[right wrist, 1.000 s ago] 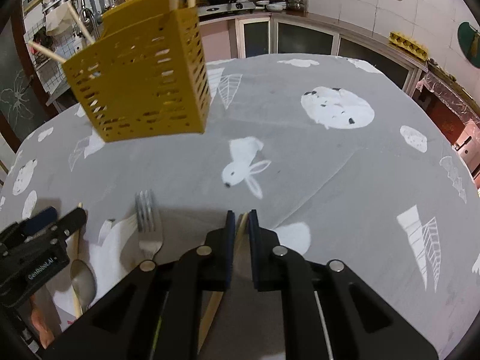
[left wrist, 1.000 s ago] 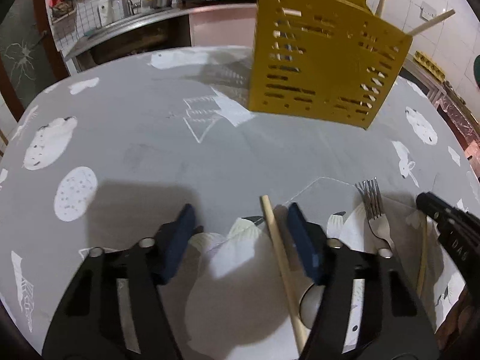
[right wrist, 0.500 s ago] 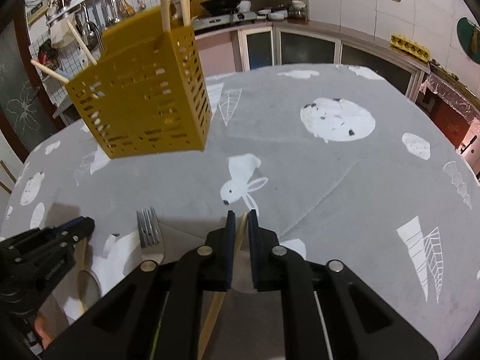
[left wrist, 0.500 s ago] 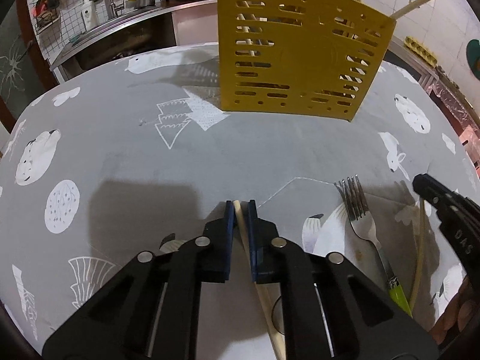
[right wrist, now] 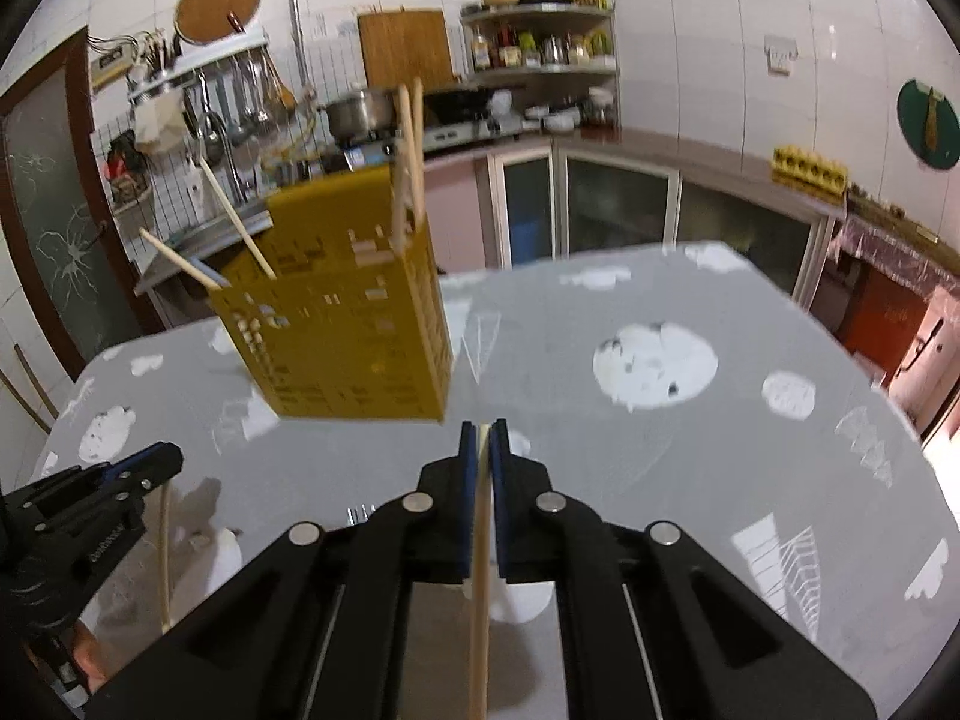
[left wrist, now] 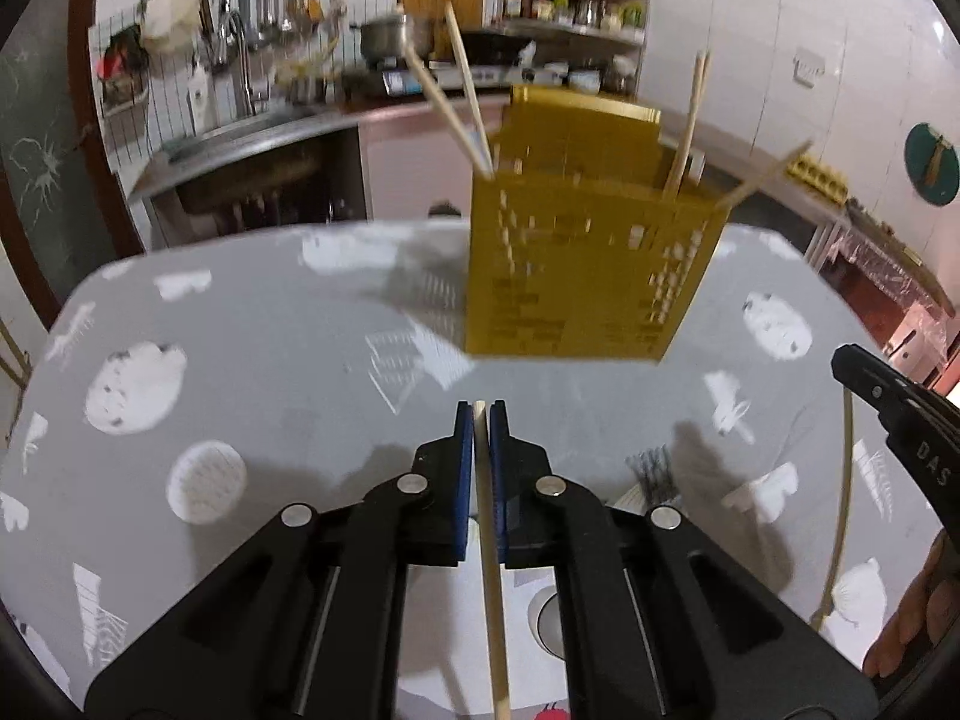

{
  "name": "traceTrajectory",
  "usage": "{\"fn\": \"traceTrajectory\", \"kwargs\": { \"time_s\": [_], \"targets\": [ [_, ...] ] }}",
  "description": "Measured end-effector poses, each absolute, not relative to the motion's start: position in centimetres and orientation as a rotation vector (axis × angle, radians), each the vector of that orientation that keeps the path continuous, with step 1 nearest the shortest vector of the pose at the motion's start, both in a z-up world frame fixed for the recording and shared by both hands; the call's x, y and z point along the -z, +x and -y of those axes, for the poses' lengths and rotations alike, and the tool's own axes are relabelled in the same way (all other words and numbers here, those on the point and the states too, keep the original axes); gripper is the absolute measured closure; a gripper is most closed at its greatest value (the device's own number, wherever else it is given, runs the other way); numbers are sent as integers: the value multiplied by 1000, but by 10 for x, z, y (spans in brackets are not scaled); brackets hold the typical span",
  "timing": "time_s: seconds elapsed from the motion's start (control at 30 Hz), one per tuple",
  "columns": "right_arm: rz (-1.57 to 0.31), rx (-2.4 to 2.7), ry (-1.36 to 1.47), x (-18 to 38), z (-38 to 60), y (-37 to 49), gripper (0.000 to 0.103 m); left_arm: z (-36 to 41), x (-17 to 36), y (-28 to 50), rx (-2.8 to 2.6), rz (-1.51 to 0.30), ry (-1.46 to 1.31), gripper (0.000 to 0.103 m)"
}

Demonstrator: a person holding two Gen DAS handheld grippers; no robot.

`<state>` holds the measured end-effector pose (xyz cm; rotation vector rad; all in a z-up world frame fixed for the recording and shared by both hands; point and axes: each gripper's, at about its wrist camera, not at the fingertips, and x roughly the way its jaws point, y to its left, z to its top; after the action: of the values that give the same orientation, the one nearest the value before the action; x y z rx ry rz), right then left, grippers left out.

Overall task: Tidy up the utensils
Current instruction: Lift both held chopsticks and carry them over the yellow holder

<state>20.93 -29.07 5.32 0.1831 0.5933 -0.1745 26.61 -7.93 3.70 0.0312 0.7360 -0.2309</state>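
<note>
A yellow perforated utensil holder (left wrist: pixel 576 276) stands on the table with several chopsticks sticking out; it also shows in the right wrist view (right wrist: pixel 348 324). My left gripper (left wrist: pixel 480 414) is shut on a wooden chopstick (left wrist: pixel 492 588) and holds it above the table, short of the holder. My right gripper (right wrist: pixel 482 432) is shut on another wooden chopstick (right wrist: pixel 479 600), raised beside the holder's right corner. A fork (left wrist: pixel 651 468) lies on the table below, partly hidden by the left gripper.
The table has a grey cloth (left wrist: pixel 270 360) with white animal prints. A white spoon bowl (left wrist: pixel 543 618) shows under the left gripper. A kitchen counter with a sink and a stove (right wrist: pixel 372 138) runs behind the table.
My left gripper closed on a chopstick and lifted it off the table. Both grippers rose and tilted up, each with its chopstick, and the holder now looks lower and nearer.
</note>
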Motion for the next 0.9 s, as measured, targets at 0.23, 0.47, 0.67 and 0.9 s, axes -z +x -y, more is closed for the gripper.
{"fn": "traceTrajectory", "kwargs": {
  "time_s": [0.23,0.47,0.67,0.9],
  "targets": [
    [-496,172,180,-79,285,196,98,62,-69,249,216,-605,11,99],
    [-428,170,161,-91,277,184,98,48,-84,236,208,-519,-8,99],
    [-361,173,151,-102,273,171,98,40,-90,230,200,-478,-22,99],
    [-297,175,130,-112,268,160,98,32,-97,222,193,-427,-36,99]
  ]
}}
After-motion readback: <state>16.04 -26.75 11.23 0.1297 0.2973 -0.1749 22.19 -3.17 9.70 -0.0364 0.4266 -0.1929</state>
